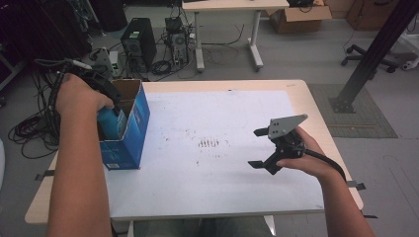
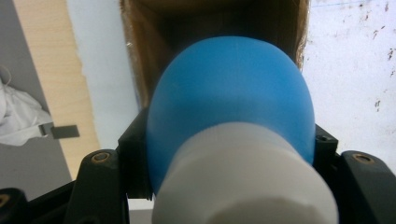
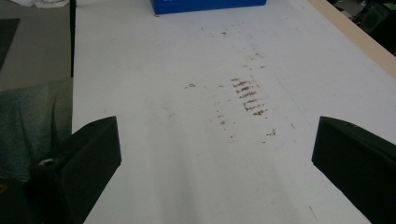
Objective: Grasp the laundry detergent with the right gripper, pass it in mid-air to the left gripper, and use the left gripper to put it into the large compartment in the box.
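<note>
The left gripper (image 1: 109, 106) clamps a blue-and-white bulb (image 2: 231, 135) at the mouth of the blue box (image 1: 134, 133); its own view reveals brown cardboard inside. The right gripper (image 1: 260, 148) gapes empty over the stained white sheet (image 3: 196, 140).

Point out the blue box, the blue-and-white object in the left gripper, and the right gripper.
Blue box (image 1: 132, 129): high view, its right outer wall.
Blue-and-white object (image 2: 233, 93): left gripper view, its blue rounded part.
Right gripper (image 1: 258, 148): high view, midway between its open jaws.
</note>
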### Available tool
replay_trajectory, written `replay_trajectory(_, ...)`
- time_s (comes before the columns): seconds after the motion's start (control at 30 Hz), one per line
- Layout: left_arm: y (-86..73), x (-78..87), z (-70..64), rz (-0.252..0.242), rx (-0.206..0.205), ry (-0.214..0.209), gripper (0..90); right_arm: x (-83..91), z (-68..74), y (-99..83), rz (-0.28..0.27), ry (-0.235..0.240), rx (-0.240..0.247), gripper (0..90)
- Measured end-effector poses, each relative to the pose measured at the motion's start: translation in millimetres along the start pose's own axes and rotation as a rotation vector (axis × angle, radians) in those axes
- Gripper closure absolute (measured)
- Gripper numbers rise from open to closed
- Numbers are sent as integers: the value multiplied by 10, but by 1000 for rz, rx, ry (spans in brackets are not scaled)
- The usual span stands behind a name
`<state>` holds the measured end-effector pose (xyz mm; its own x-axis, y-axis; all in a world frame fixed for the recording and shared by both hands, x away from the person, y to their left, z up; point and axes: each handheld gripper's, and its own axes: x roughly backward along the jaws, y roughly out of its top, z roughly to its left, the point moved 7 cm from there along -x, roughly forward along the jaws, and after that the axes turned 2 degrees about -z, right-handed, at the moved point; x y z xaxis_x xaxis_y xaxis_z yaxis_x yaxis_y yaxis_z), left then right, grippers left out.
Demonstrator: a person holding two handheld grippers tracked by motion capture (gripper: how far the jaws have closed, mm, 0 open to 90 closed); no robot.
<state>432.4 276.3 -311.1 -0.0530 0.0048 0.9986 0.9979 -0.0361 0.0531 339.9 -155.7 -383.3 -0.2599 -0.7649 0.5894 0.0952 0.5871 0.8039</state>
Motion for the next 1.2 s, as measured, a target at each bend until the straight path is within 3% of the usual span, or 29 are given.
replay_trajectory(0.63, -7, -317, 49, 21, 17, 8, 380, -63, 19, -16, 1, 13, 0, 15)
replay_trajectory(1.2, -21, -422, 55, 21, 4, 14, 379, -72, 33, -30, -2, 12, -2, 15)
